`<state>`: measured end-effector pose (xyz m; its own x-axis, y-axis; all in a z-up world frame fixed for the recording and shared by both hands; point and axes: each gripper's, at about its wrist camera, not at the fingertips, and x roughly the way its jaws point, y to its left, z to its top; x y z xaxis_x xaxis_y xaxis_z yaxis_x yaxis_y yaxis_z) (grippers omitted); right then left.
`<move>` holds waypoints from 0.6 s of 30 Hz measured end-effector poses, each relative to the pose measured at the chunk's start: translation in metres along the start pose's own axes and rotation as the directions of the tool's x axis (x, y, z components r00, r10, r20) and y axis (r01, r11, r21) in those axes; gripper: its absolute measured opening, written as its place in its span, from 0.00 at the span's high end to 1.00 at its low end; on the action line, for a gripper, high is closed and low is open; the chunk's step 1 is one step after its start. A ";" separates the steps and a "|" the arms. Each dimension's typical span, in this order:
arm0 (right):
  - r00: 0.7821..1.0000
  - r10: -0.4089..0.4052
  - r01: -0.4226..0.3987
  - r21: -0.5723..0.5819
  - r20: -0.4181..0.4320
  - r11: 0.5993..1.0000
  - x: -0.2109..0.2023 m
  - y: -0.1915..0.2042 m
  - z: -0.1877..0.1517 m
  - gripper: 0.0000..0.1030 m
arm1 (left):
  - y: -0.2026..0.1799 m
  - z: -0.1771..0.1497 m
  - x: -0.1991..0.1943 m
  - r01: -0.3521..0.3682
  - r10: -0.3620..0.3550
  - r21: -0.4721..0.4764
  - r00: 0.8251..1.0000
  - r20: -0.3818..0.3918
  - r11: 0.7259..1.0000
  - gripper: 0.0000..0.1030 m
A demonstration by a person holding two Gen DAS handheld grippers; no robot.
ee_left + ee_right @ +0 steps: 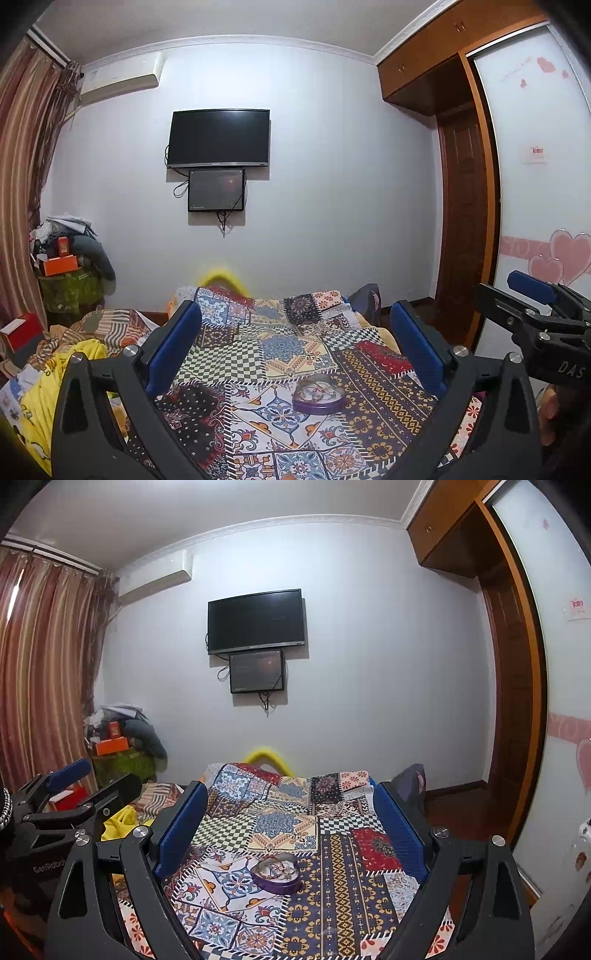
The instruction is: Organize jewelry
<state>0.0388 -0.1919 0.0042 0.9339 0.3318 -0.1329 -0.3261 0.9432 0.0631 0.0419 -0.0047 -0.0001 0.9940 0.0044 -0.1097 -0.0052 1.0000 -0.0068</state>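
Jewelry sits in a heart-shaped purple tin (318, 397) mid-bed on the patchwork quilt (369, 387), ahead of both empty, wide-open tongs, left (295, 347) and right (291, 829), neither clearly nearer.

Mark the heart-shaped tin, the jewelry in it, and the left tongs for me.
heart-shaped tin (277, 885): right wrist view, purple side wall.
jewelry (275, 869): right wrist view, tangled strands inside.
left tongs (295, 343): left wrist view, midway between blue pads, open.
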 end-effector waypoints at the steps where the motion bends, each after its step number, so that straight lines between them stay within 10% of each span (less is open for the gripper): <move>1: 1.000 0.000 0.000 0.000 0.000 1.000 0.000 0.000 0.000 0.13 | 0.000 0.000 0.000 0.001 -0.001 0.000 1.000 0.000 1.000 0.00; 18: 1.000 -0.003 0.003 0.008 -0.008 1.000 0.002 -0.003 0.001 0.13 | 0.001 0.000 0.003 0.020 -0.021 -0.016 0.999 -0.030 1.000 0.00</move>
<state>0.0415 -0.1944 0.0046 0.9337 0.3290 -0.1412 -0.3221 0.9441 0.0702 0.0447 -0.0037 -0.0008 0.9901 -0.0167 -0.1390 0.0134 0.9996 -0.0246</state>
